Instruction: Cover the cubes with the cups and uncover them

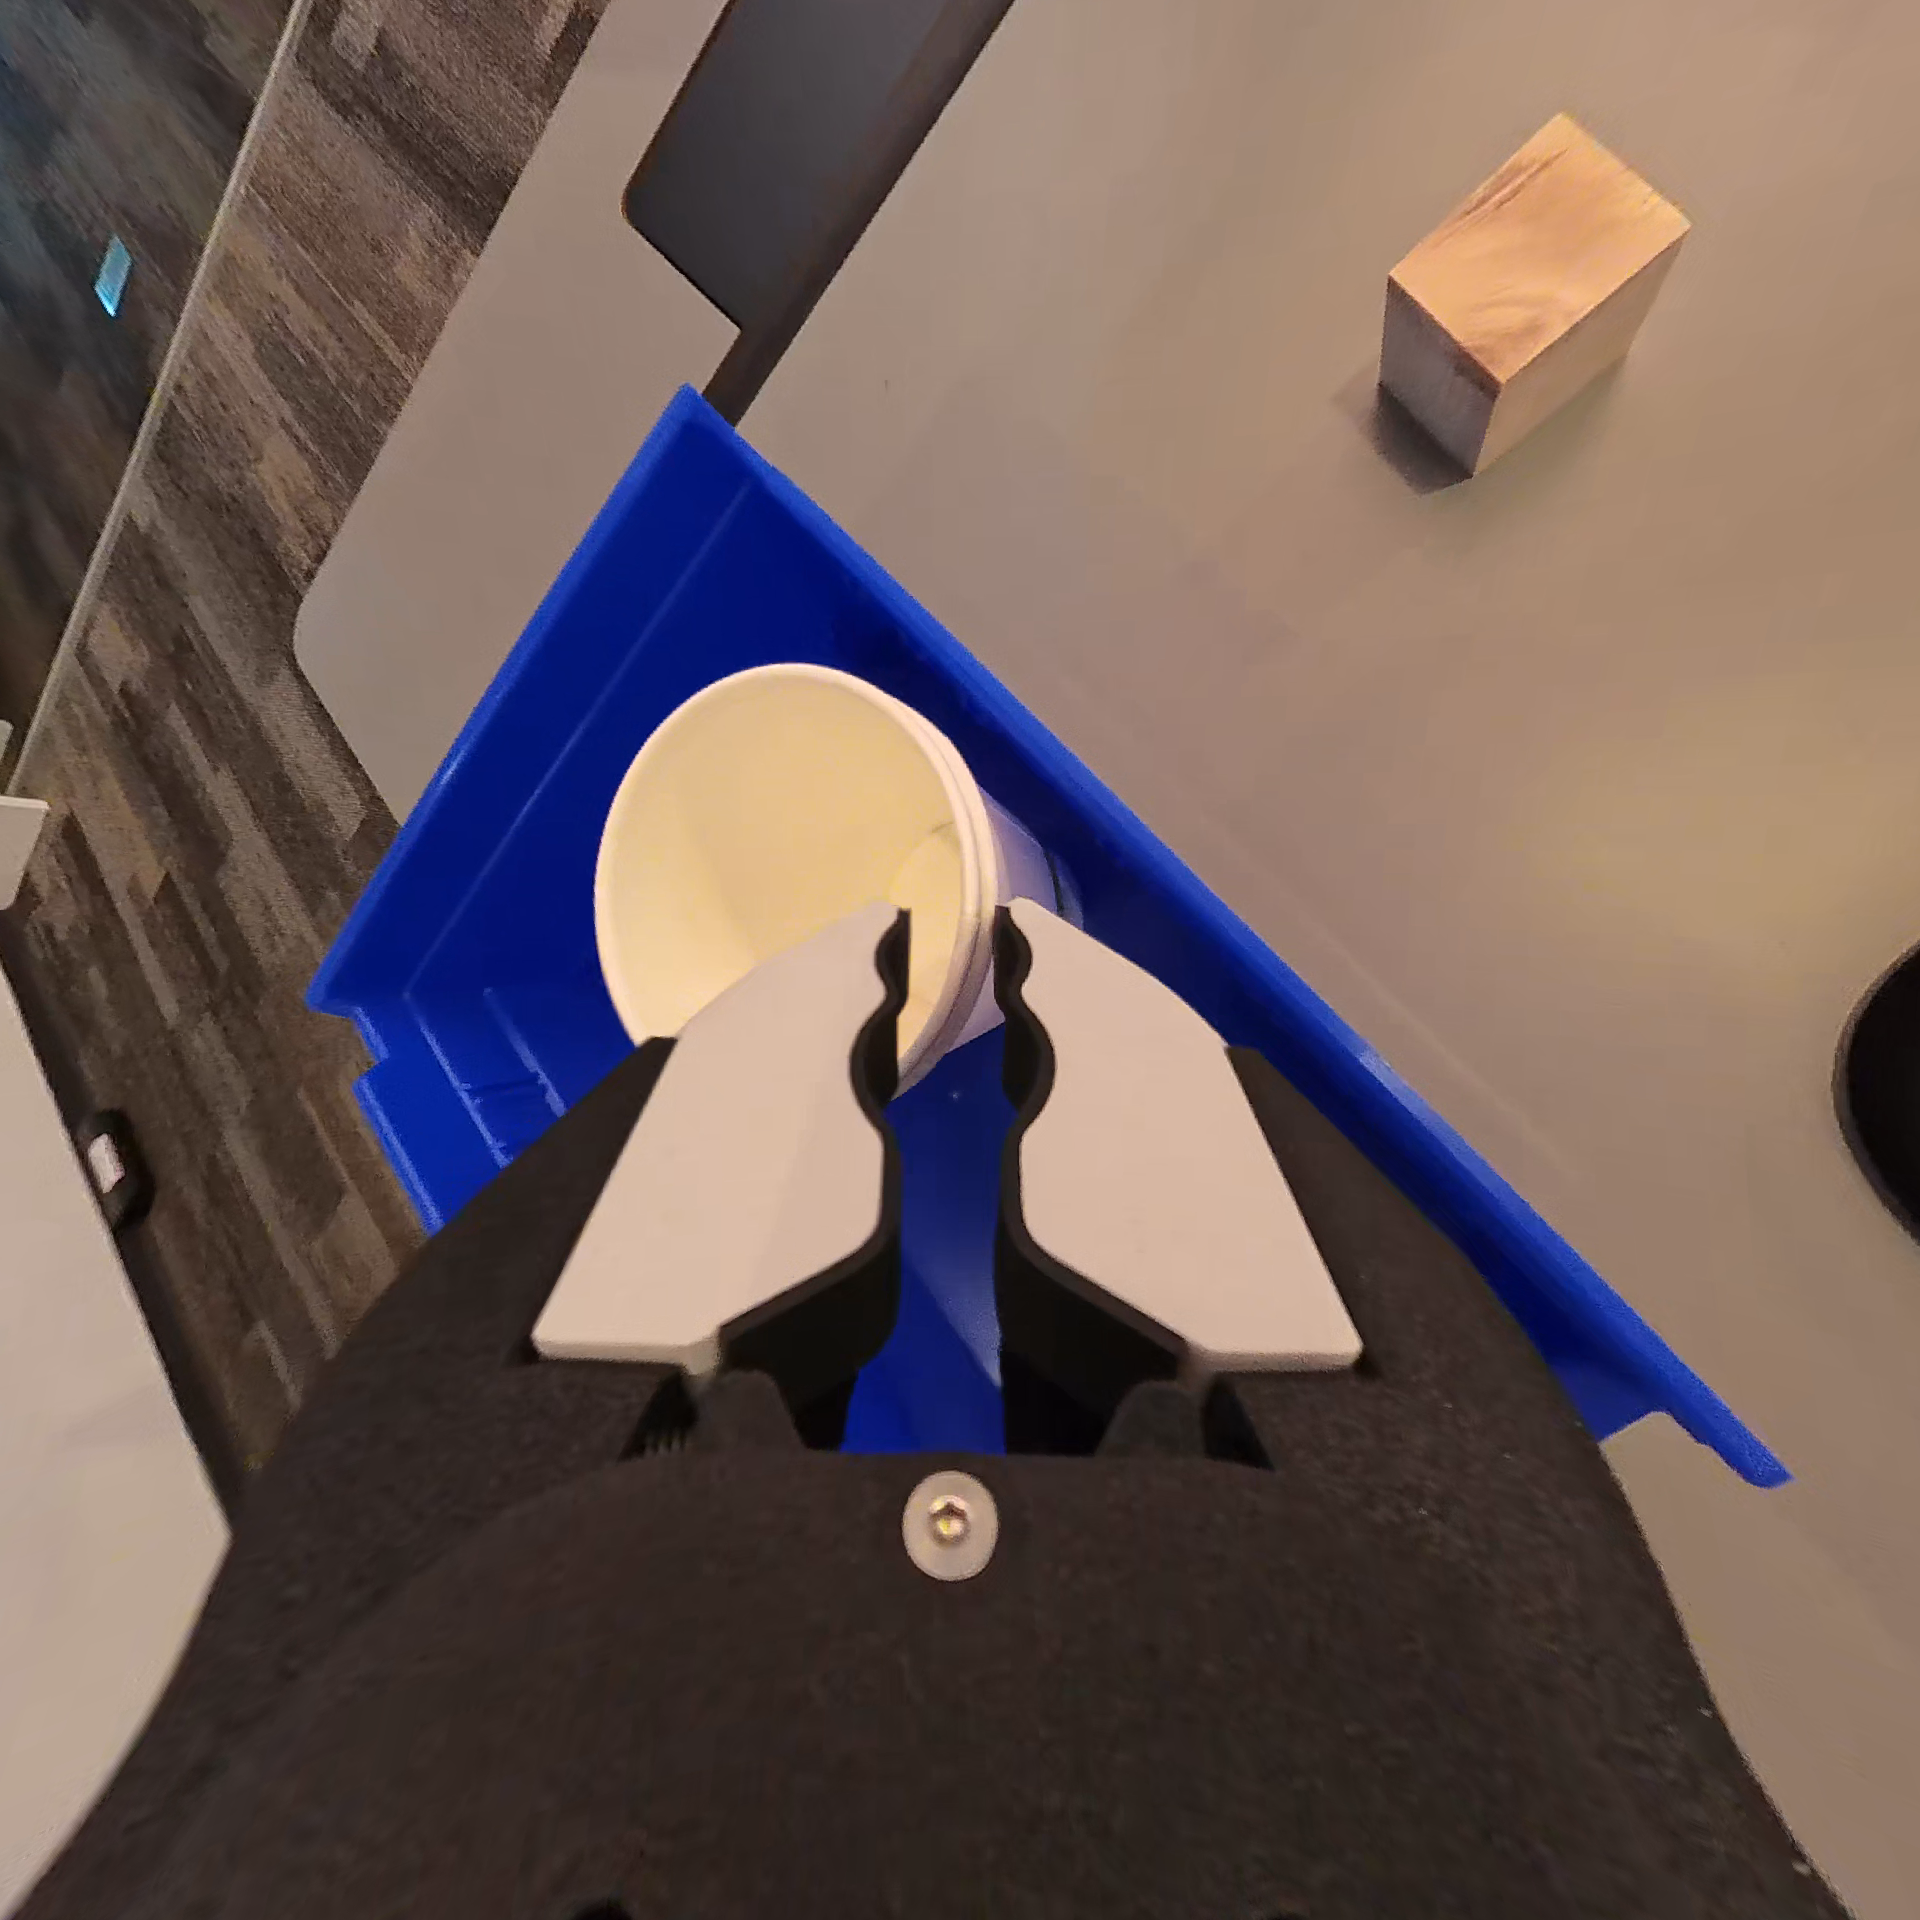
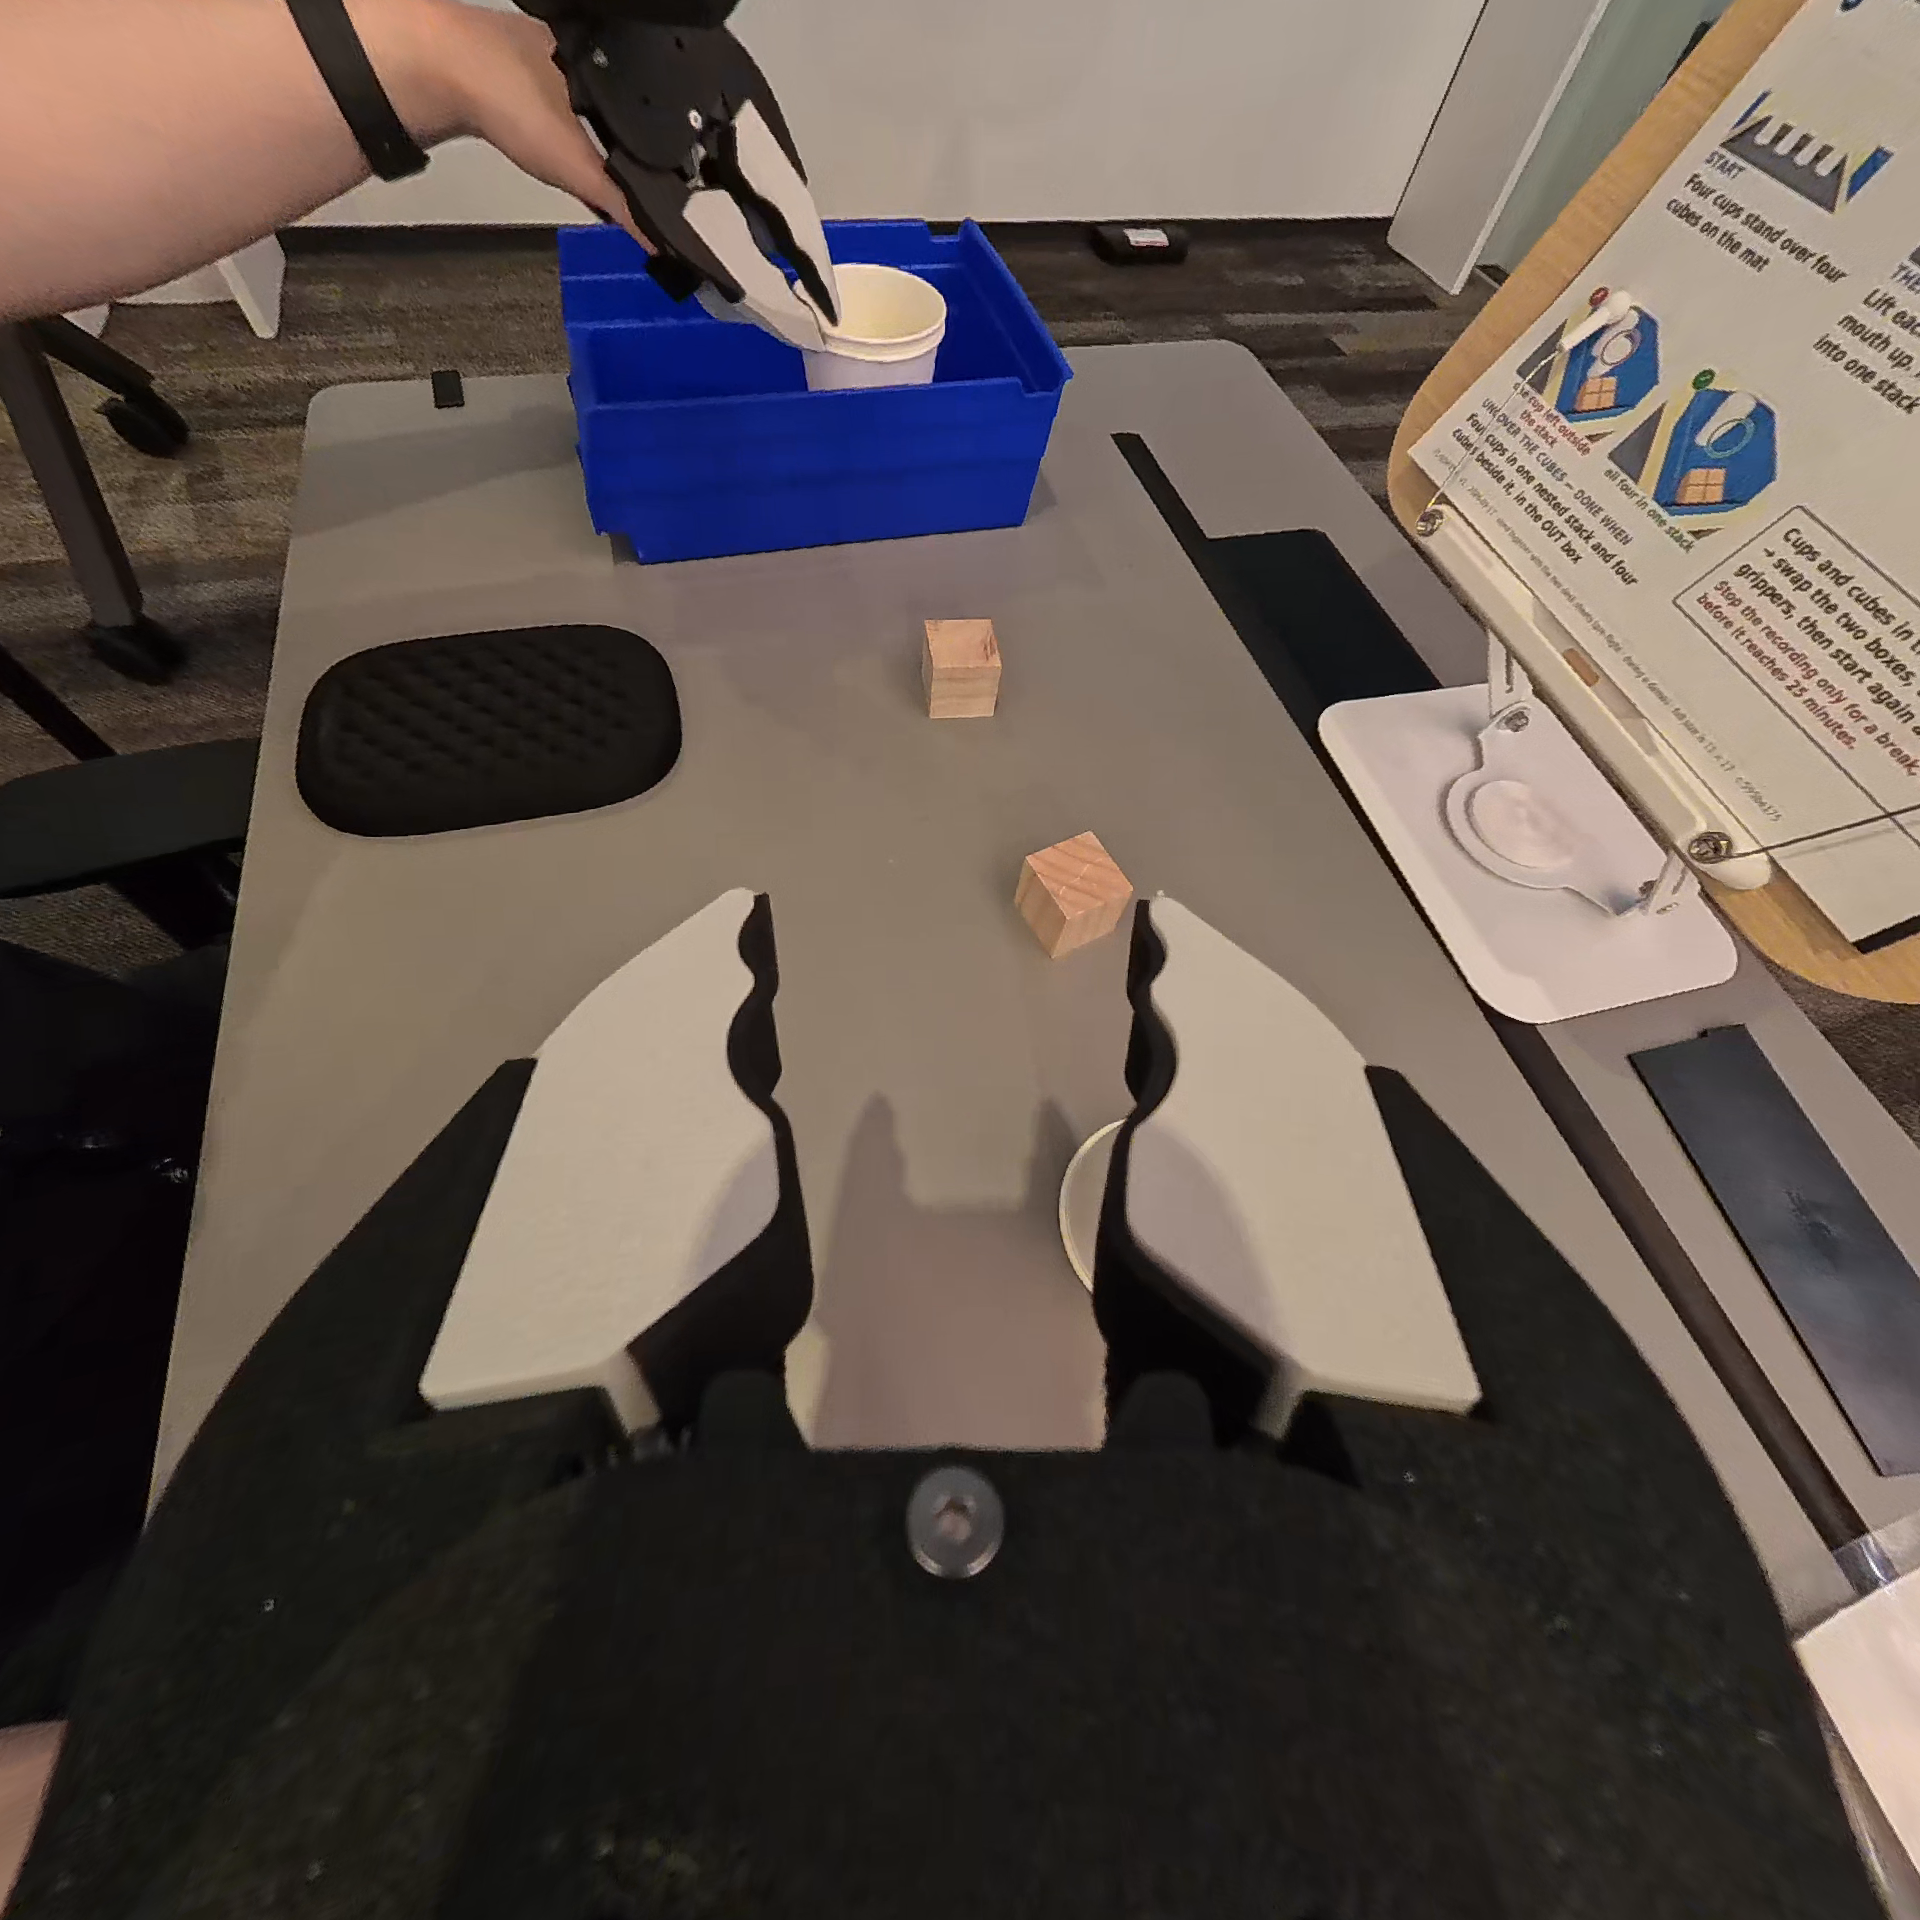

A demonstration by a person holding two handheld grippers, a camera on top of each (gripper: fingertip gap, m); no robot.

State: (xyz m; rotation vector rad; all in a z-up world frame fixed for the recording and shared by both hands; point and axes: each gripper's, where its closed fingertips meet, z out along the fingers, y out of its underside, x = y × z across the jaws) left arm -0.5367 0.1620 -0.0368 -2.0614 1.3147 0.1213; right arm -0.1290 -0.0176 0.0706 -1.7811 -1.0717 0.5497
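Nearest, the right tongs (image 2: 951, 914) hung spread wide and empty above the grey desk (image 2: 436, 540), with a white paper cup (image 2: 1086, 1205) peeping out beside the right finger, so it likely had yet to be gathered. Beyond them two wooden cubes, the near cube (image 2: 1072, 891) and the far cube (image 2: 961, 667), sat bare and well apart, suggesting the uncovering was largely finished. Farthest off, the left tongs (image 1: 951, 914) pinched the rim of the nested paper cups (image 1: 774, 862) standing mouth-up in the blue bin (image 2: 821, 457), so stacking looked well along while the cubes remained outside.
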